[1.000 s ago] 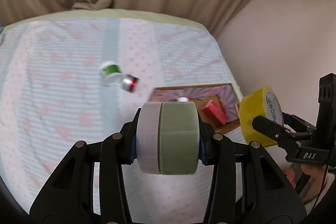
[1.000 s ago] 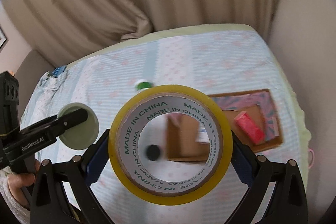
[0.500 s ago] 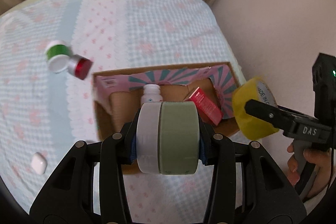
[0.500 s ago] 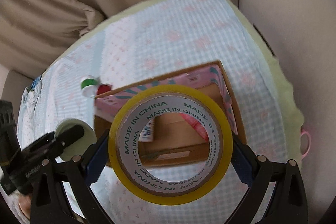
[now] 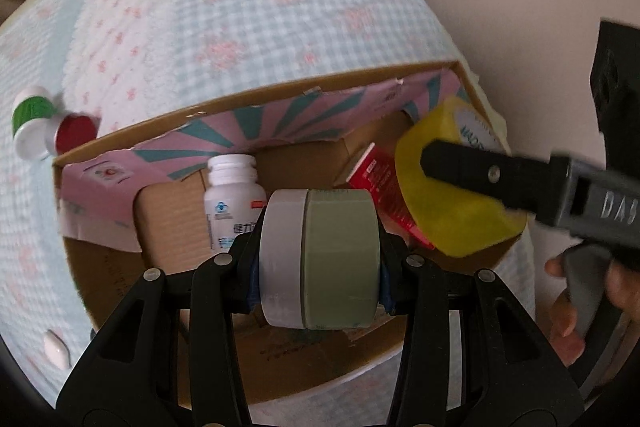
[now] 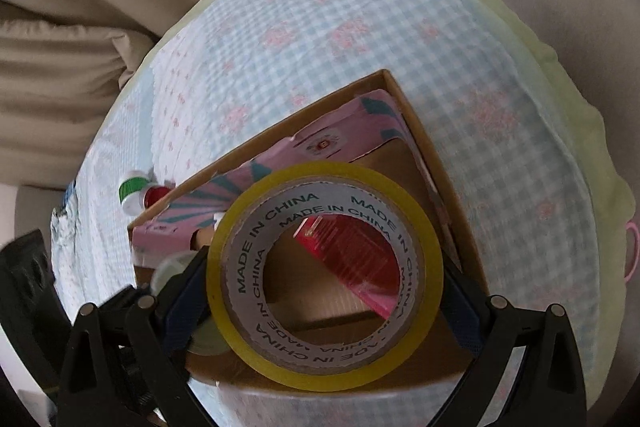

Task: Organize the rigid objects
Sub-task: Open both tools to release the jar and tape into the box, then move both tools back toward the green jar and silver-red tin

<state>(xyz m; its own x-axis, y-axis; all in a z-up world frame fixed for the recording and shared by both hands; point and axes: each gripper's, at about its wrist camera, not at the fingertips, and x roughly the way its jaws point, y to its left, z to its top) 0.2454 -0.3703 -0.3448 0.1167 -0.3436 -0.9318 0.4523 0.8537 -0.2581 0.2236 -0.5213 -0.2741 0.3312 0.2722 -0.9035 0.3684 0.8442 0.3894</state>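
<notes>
A: Status? Which step are we on?

B: Drop-off, I'd say. Both tools are loaded and over the cardboard box (image 5: 280,95). Left tool (image 5: 319,259) is clamped on a green-and-white tape roll (image 5: 320,259), gripped by its flat faces, axis sideways. Right tool (image 6: 325,307) is clamped on the yellow tape roll (image 6: 325,287), hole facing the cam.

A: Where's each roll vs. the box?

B: Green/white one hangs over the box's near-middle, just in front of the white pill bottle (image 5: 232,203). Yellow one is over the right end, w/ the red packet (image 6: 352,263) showing thru its core. How high off the box floor, can't tell.

A: Anything left outside?

B: Yep. Two small bottles, green-capped (image 5: 30,119) and red-capped (image 5: 74,131), lie on the checked cloth (image 5: 240,7) just beside the box's far-left corner. Also a small white item (image 5: 54,347) near-left on the cloth.

A: Next move?

B: Prob. lower each roll into free floor space, then release. Yellow needs to miss the red packet or settle on top of it; green/white needs clearance from the pill bottle so it doesn't knock it. Round rolls may roll once freed, so set 'em low first.
</notes>
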